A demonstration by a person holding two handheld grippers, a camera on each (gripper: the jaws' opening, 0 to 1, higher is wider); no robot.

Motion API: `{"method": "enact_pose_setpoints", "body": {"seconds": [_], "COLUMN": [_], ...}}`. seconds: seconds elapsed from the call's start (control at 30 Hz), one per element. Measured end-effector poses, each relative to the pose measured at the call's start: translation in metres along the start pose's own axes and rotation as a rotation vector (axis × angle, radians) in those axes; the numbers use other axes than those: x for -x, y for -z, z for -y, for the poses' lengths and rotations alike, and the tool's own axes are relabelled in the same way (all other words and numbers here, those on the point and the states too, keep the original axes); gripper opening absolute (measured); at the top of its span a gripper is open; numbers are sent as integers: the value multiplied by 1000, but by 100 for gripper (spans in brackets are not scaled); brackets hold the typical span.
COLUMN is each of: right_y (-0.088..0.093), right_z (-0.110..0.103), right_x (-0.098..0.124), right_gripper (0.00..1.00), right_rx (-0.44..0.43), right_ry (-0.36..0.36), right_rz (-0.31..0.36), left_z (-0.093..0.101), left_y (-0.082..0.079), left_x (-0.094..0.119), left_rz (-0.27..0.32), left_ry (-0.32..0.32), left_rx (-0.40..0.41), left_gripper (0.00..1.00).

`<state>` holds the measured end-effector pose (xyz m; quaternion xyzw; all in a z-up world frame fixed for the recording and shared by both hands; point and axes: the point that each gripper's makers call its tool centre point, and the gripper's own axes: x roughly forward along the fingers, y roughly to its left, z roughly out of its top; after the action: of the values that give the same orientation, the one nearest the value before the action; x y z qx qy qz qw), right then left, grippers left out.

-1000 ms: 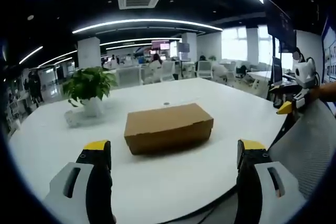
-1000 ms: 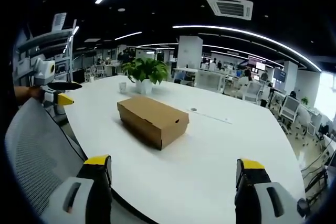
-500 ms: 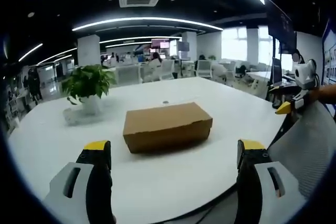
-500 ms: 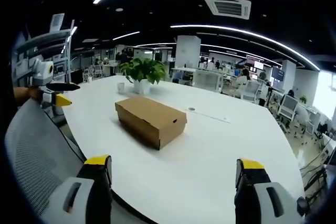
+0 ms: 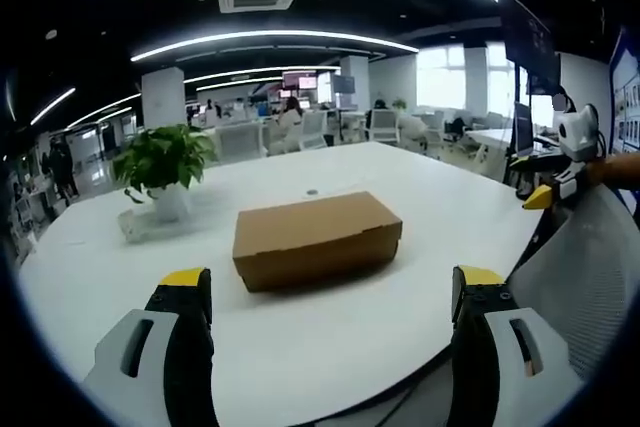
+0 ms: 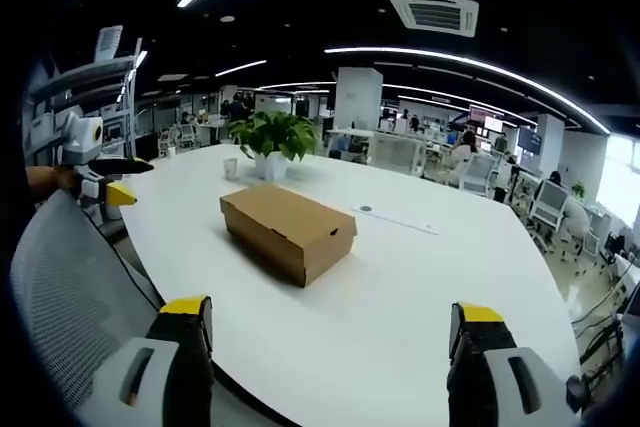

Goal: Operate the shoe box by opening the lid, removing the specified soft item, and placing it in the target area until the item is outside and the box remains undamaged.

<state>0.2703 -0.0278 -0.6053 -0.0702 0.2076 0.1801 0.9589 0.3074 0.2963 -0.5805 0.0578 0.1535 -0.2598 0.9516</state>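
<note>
left gripper view: the left gripper point(image 5: 335, 297) has its two yellow-tipped jaws spread wide apart with nothing between them, held over the near edge of the white table point(image 5: 300, 347). beyond the jaws, well apart from them, the brown cardboard shoe box point(image 5: 317, 239) lies flat on the table with its lid shut, long side facing the camera. behind the box and to the left stands a potted plant point(image 5: 163, 162) in a white pot, with a small white cup point(image 5: 130, 227) just beside it. a small dark round spot point(image 5: 313, 192) marks the tabletop behind the box. at the right edge the right gripper point(image 5: 545, 192) shows above the grey mesh back of a chair point(image 5: 580, 287); from this angle its jaw gap cannot be judged.

right gripper view: the right gripper point(image 6: 335, 297) likewise has its jaws wide apart and empty, over the table's point(image 6: 400, 337) near edge. the shoe box point(image 6: 287, 231) sits near the middle of the table, lid closed, one corner turned toward the camera. the plant point(image 6: 272, 137) and the cup point(image 6: 231, 168) stand behind the box. the left gripper point(image 6: 105, 187) appears at the left edge, above the chair point(image 6: 70, 287). an open office with desks, ceiling light strips and an air vent point(image 6: 435, 12) fills the background.
</note>
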Motion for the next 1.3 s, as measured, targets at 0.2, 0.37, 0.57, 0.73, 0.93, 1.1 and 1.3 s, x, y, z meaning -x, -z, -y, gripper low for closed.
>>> {"method": "enact_pose_setpoints", "body": {"seconds": [0.2, 0.37, 0.57, 0.73, 0.93, 1.1, 1.3], "right_y": [-5, -11, -14, -17, -20, -20, -23], "right_z": [0, 5, 9, 9, 6, 4, 0], "right_x": [-2, -5, -10, -15, -26, -34, -42], "right_gripper": [99, 99, 99, 98, 97, 97, 97], "right_rx": [24, 28, 45, 57, 64, 64, 74], "right_ry": [-7, -7, -12, -22, -40, -52, -68], "right_rz": [-3, -6, -18, -26, -30, -35, -39], "left_z": [-3, -7, -13, -20, -29, -35, -44], "left_y": [-5, -8, -9, -10, -7, -4, -2], "left_x": [-5, -7, -13, -17, -24, -28, -33], "left_rz": [0, -1, -9, -10, -23, -30, -33], "left_ry": [2, -2, -2, -8, -14, -21, -29], "left_rx": [-15, -10, -9, -2, -11, -10, -6], "left_gripper": [99, 99, 99, 99, 99, 99, 99]}}
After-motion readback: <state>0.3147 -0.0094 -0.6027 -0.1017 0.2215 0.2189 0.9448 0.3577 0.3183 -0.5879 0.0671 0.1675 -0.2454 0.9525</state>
